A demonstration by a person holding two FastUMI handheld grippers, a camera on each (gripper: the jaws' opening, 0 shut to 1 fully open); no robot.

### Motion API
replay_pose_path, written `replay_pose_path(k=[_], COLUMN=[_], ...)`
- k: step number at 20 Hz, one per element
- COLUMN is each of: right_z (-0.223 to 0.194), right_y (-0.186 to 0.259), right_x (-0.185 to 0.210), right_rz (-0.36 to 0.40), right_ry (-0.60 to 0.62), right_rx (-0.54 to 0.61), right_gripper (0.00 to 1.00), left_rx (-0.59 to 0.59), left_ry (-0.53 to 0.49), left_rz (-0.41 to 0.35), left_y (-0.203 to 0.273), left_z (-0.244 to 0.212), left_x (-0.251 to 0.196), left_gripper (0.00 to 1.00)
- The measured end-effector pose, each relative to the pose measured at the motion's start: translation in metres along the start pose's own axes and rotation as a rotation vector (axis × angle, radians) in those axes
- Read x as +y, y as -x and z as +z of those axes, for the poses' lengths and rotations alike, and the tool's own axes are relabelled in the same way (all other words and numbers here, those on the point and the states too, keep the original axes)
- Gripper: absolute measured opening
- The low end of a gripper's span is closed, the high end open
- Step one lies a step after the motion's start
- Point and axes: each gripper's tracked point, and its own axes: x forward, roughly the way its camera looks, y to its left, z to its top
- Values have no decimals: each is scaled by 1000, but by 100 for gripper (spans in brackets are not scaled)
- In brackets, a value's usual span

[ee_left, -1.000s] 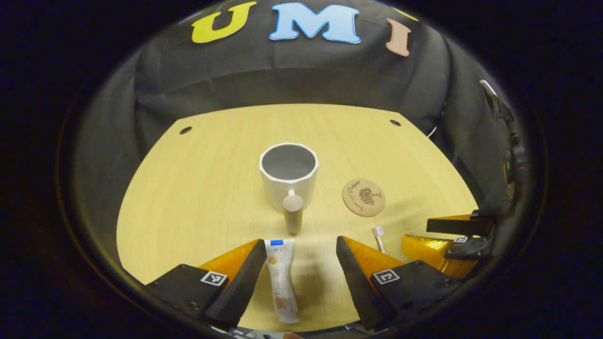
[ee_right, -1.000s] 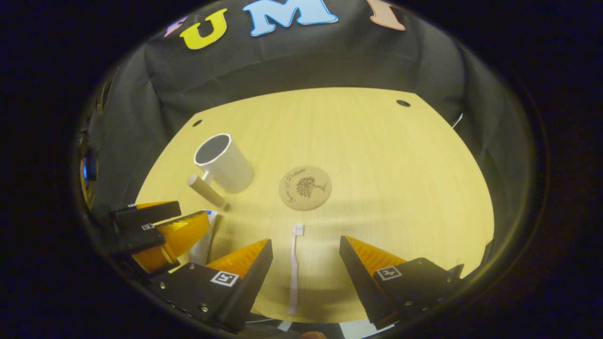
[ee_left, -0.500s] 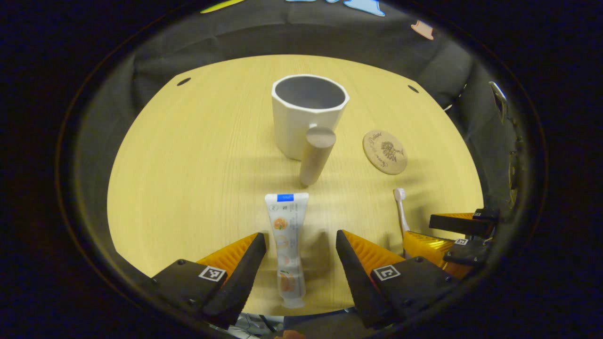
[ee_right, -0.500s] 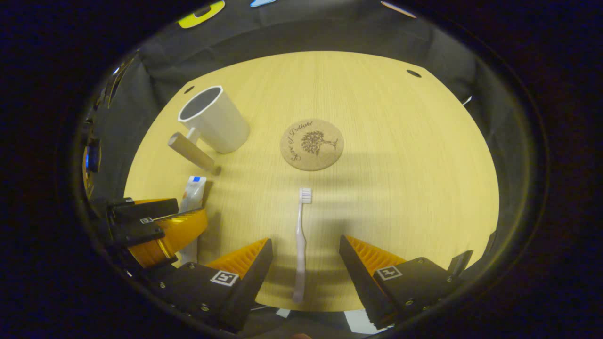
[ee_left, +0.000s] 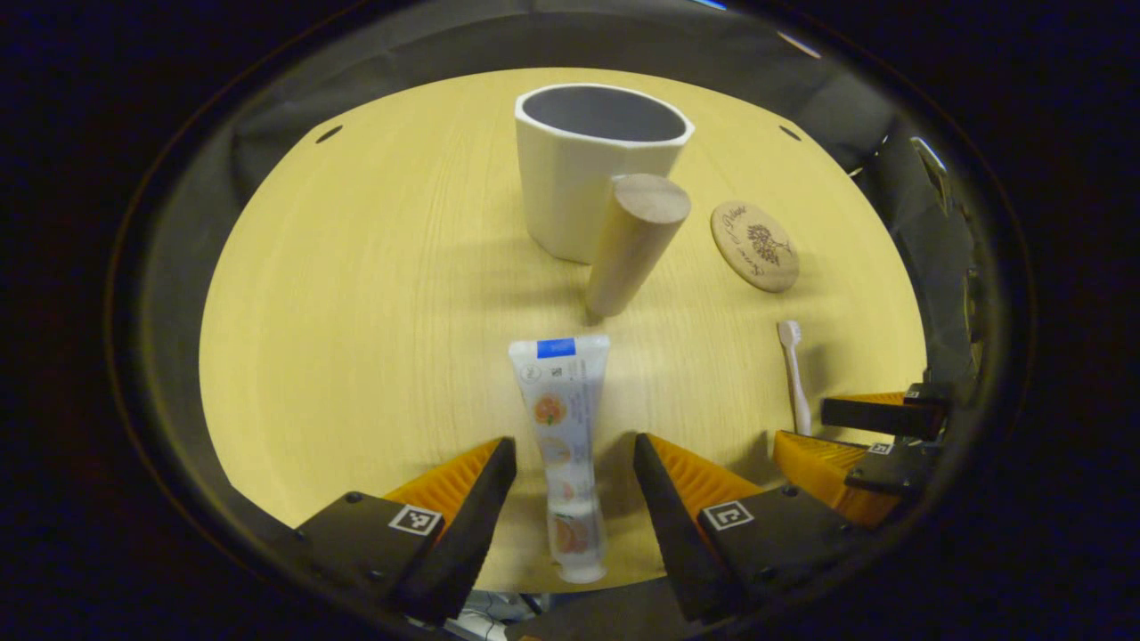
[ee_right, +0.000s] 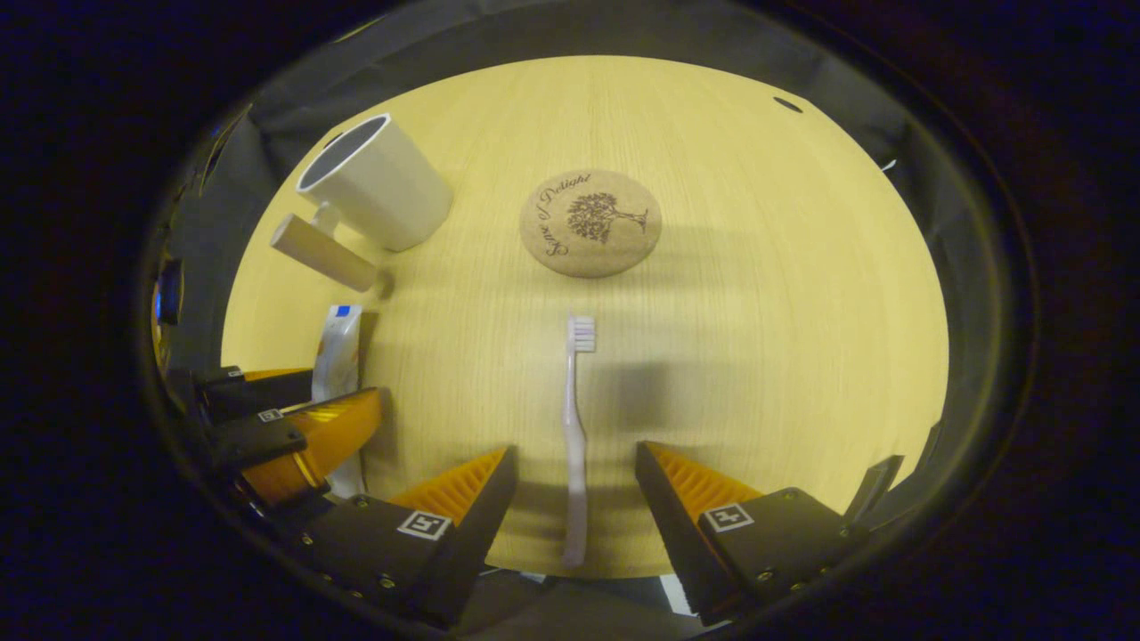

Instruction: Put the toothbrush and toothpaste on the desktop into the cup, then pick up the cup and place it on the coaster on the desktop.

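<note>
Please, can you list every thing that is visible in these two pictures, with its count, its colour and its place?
cup: 1, white with a wooden handle, upright at the far middle of the table.
coaster: 1, brown cork with a dark print, flat on the table to the right of the cup.
toothpaste: 1, white tube with a blue band, flat between the left gripper's open fingers.
toothbrush: 1, white and pale pink, flat between the right gripper's open fingers.
table: 1, light wood.
left gripper: 1, open, around the toothpaste.
right gripper: 1, open, around the toothbrush.
</note>
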Motion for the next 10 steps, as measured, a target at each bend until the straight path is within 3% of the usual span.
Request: replay_pose_path(k=[1,2,4,5,6,7,8,9,10], right_z=[0,-3,-4,-5,-5,-6,-4,-7,-6], right_y=[-2,-3,-2,-2,-3,0,-3,-4,-3], right_x=[1,5,0,-1,0,-3,-6,-6,-7], right_rz=[-4,14,-17,-15,-9,-17,-35,-23,-17], right_ry=[-6,-3,11,20,23,31,9,15,15], right_rx=[6,24,39,47,51,55,50,66,63], right_gripper=[81,67,62,44,43,43,41,14,15], left_rx=[-1,1,-1,0,0,3,5,4,-3], left_ry=[-3,-3,-4,0,7,11,9,8,14], left_rz=[3,3,12,21,32,37,38,39,38], left_y=[2,0,-2,-3,-2,-3,-1,0,-2], left_z=[2,1,2,1,2,3,2,2,3], left_x=[1,2,3,7,9,10,11,11,10], left_gripper=[84,79,66,56,55,44,42,43,43])
